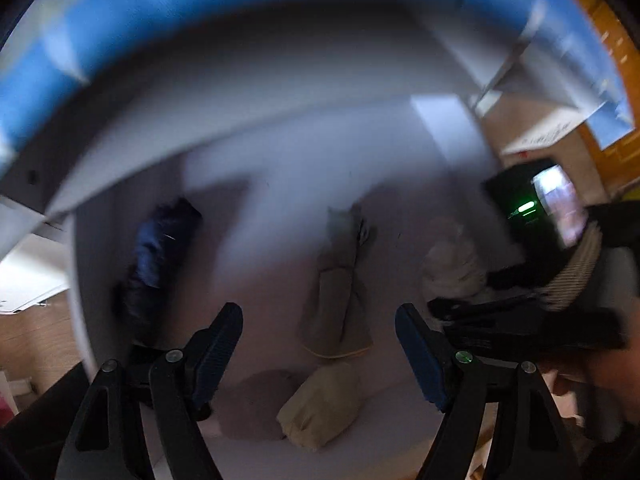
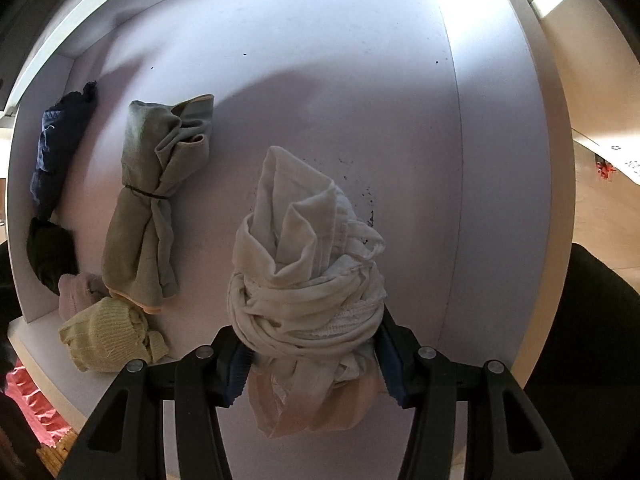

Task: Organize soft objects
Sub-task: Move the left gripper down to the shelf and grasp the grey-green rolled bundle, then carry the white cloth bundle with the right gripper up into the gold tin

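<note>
Gripping a rolled white cloth bundle (image 2: 308,280) between its pads, the right gripper (image 2: 314,364) points down into a white shelf compartment (image 2: 320,80). To its left lie a banded green towel roll (image 2: 154,204), a yellow knit sock (image 2: 108,334), a pink one (image 2: 78,290) and a navy roll (image 2: 56,144). The left gripper (image 1: 320,344) hangs wide apart and empty, its view blurred.

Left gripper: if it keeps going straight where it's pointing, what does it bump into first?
Probably the rolled green cloth, which lies right between the open jaws of the left gripper. The picture is blurry, so depth is hard to judge.
</note>
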A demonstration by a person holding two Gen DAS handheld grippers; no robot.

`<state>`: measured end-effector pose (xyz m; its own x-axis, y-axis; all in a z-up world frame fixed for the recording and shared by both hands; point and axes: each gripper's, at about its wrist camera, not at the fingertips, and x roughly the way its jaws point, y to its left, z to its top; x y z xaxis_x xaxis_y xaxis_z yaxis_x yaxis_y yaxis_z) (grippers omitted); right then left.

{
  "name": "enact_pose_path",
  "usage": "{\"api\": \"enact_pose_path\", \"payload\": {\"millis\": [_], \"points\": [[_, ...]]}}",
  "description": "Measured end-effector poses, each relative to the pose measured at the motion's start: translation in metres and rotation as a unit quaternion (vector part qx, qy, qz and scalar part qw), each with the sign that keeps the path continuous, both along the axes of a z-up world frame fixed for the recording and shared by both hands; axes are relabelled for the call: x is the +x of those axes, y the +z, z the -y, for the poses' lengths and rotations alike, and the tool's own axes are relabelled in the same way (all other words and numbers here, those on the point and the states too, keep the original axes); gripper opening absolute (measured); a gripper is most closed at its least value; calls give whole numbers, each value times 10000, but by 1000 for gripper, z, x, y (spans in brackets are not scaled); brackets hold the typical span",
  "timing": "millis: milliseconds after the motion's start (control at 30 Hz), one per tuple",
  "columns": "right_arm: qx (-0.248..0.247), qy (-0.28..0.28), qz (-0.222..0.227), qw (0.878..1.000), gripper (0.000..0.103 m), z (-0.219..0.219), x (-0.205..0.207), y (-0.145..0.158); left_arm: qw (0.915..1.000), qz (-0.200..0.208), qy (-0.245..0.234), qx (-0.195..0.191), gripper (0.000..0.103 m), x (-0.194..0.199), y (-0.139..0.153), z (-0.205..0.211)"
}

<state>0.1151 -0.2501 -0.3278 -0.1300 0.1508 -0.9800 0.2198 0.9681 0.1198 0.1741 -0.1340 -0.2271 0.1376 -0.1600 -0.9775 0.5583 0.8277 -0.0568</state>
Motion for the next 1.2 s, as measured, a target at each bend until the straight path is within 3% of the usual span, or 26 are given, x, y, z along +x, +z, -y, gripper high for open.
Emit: {"api": "enact_pose_path", "payload": {"millis": [133, 433, 567, 733, 800, 833, 867, 1200], "points": [[6, -15, 11, 10000, 54, 2, -2, -1, 9995, -197, -72, 241, 79, 6, -31, 6], [-48, 3, 9, 10000, 54, 6, -6, -3, 9979, -508, -274, 286, 78, 8, -73, 19], [-58, -46, 15, 10000, 54, 6, -9, -3, 9972, -616, -258, 331, 70, 10, -87, 21], [-67, -59, 48, 9999, 53, 5, -10, -2, 9976, -410, -435, 346, 66, 10, -87, 27], [-83, -45, 54, 9999, 53, 4, -13, -5, 9982, -387, -380, 273, 54, 11, -83, 27], [-90, -51, 61, 9999, 52, 4, -14, -4, 9984, -391, -338, 211, 43, 12, -82, 25], [-89, -56, 61, 9999, 52, 4, -14, -4, 9987, -380, -275, 197, 39, 14, -80, 22], [-116, -153, 267, 9995, 51, 1, -19, 13, 9983, -394, 108, 420, 37, 17, -78, -8]]}}
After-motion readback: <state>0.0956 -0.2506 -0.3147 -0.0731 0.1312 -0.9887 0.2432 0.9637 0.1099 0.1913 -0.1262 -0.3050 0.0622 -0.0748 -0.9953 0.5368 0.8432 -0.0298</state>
